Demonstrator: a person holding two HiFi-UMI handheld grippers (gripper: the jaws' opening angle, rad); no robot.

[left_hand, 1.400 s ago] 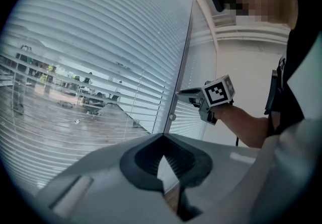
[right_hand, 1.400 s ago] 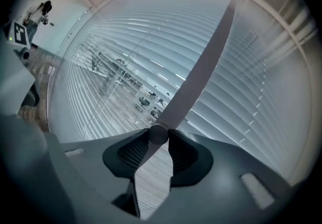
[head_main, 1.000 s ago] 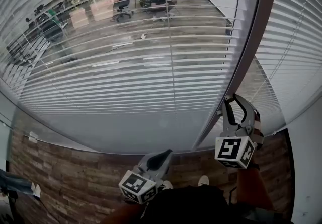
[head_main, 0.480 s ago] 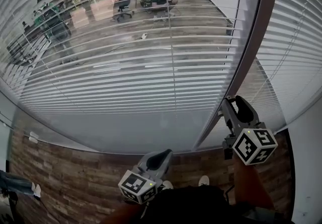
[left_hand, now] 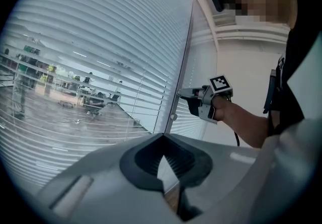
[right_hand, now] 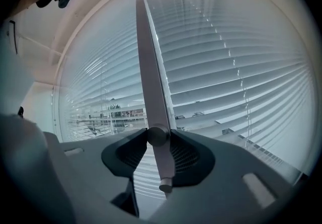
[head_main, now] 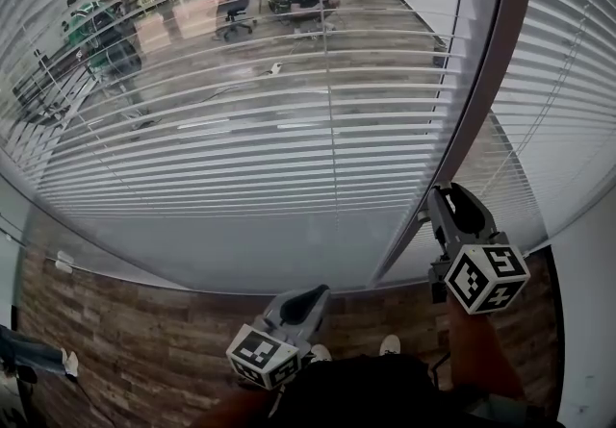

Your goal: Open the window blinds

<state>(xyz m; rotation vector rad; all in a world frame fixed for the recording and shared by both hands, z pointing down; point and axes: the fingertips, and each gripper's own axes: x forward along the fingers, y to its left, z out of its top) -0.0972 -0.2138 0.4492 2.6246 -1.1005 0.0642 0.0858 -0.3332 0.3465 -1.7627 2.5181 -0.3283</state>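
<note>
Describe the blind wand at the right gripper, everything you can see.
The wand is a slim, smooth grey rod, plastic by its look. It hangs nearly upright before the slats, with a round collar and a rounded end cap. The jaws of the right gripper, having just closed further, clamp it at the collar.

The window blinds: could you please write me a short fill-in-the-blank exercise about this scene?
1. The gripper with the tilt wand between its jaws is the person's ___ one.
2. On the left gripper the jaws are ___, with nothing between them.
3. The blinds' slats run ___, not vertically.
Missing: right; shut; horizontally.
The right gripper's jaws have just been closing round the wand.
</note>
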